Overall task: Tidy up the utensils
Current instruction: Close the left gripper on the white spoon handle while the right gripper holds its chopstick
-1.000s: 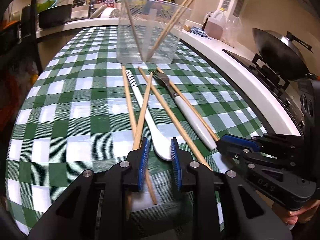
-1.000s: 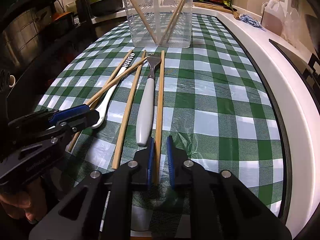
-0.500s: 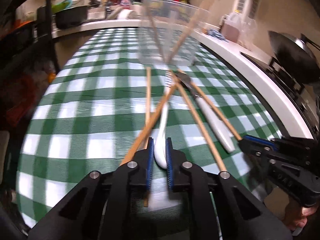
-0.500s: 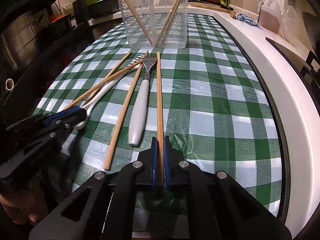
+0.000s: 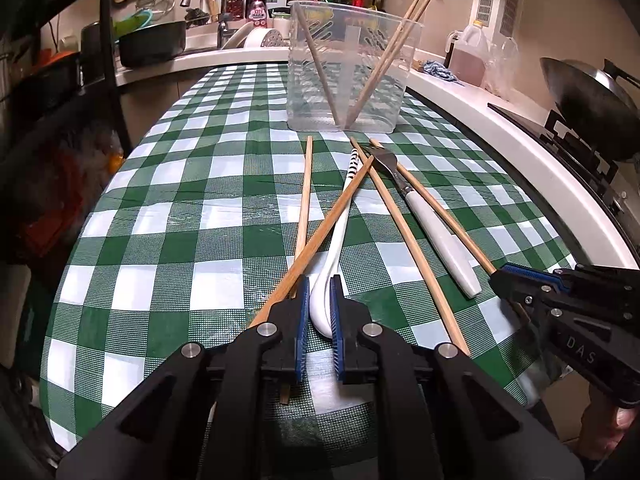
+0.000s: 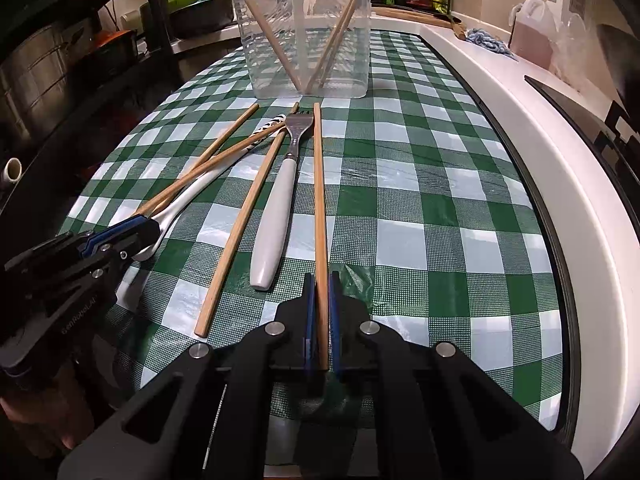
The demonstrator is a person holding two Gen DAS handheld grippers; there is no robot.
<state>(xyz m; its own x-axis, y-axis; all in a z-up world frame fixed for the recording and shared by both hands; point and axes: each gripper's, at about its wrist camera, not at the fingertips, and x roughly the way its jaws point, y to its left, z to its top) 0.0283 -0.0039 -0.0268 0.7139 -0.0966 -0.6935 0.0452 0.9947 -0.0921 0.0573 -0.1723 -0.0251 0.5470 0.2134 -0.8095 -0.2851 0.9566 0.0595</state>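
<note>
A clear plastic tub (image 5: 352, 80) (image 6: 306, 36) at the far end of the checked table holds three wooden chopsticks. On the cloth lie loose chopsticks, a white spoon (image 5: 334, 248) (image 6: 192, 196) with a striped handle tip, and a white-handled fork (image 5: 436, 224) (image 6: 276, 208). My left gripper (image 5: 320, 292) is shut on the spoon's bowl; one chopstick (image 5: 320, 240) lies across the spoon beside its left finger. My right gripper (image 6: 321, 288) is shut on the near end of a chopstick (image 6: 319, 192) lying right of the fork.
The green-and-white checked cloth (image 6: 420, 208) covers the table. A white counter (image 6: 560, 168) runs along the right with a wok (image 5: 588, 96), stove and oil jug (image 5: 468, 60). A sink, pots and bottles stand behind the tub. A dark shelf rack (image 6: 60, 60) is at left.
My left gripper moved onto the spoon's bowl and closed on it. My right gripper closed on the near end of the rightmost chopstick.
</note>
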